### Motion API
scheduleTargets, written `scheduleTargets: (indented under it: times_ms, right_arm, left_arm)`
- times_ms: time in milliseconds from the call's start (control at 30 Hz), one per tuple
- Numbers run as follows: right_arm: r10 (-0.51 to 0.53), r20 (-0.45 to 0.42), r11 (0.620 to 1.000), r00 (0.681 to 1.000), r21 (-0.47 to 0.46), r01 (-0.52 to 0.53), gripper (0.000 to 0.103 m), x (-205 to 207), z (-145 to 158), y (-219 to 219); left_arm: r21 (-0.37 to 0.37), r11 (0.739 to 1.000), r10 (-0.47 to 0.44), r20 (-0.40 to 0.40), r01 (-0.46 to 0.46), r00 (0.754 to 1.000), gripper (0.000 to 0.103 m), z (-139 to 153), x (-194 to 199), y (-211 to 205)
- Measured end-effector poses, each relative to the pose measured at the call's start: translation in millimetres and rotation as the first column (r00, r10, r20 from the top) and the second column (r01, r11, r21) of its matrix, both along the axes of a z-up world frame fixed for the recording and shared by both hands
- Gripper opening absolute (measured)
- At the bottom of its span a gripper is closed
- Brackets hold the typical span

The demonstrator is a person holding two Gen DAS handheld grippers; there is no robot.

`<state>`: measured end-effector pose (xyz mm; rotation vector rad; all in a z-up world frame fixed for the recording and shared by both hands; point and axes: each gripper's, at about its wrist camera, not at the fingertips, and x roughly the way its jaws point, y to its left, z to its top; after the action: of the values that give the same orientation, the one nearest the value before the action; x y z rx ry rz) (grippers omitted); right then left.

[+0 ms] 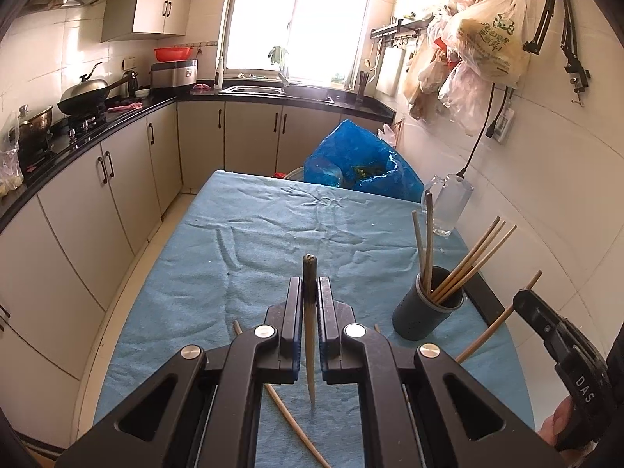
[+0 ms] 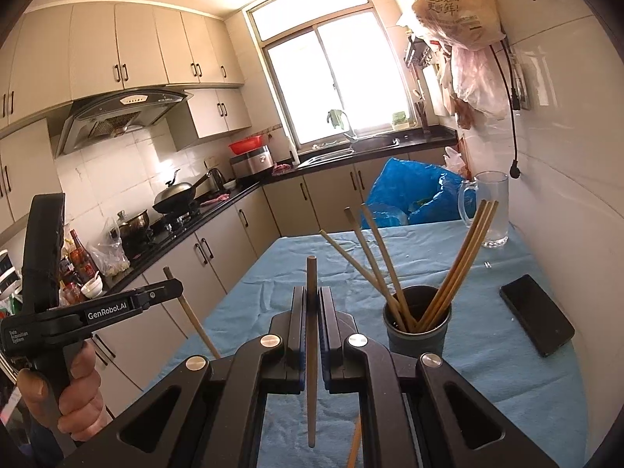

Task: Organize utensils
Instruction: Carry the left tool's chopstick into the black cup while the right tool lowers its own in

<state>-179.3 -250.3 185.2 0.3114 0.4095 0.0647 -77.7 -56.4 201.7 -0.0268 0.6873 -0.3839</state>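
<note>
Loose wooden chopsticks (image 1: 296, 425) lie on blue cloth (image 1: 234, 257) beside dark cylindrical holder (image 1: 427, 306); left gripper (image 1: 310, 292) and right gripper (image 2: 311, 300) each clamp one chopstick.

Left gripper (image 1: 310, 292) and right gripper (image 2: 311, 300) both tilt downward, jaws clamped on a chopstick each

My left gripper (image 1: 310, 284) is clamped on a dark-tipped chopstick (image 1: 309, 335) standing upright above the blue cloth (image 1: 249, 241). Right of it sits the dark holder (image 1: 427, 306) with several chopsticks; just beyond the holder I see a glass mug (image 1: 448, 206).
</note>
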Motion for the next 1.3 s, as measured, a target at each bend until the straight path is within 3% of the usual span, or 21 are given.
scheduleTargets:
  times_ms: [1300]
  right_arm:
    - [-0.048,0.036,0.999,0.998,0.024,0.047,0.006,-22,11,-19]
  left_arm:
    - [0.048,0.998,-0.051,0.051,0.048,0.997,0.006,12,-21,-24]
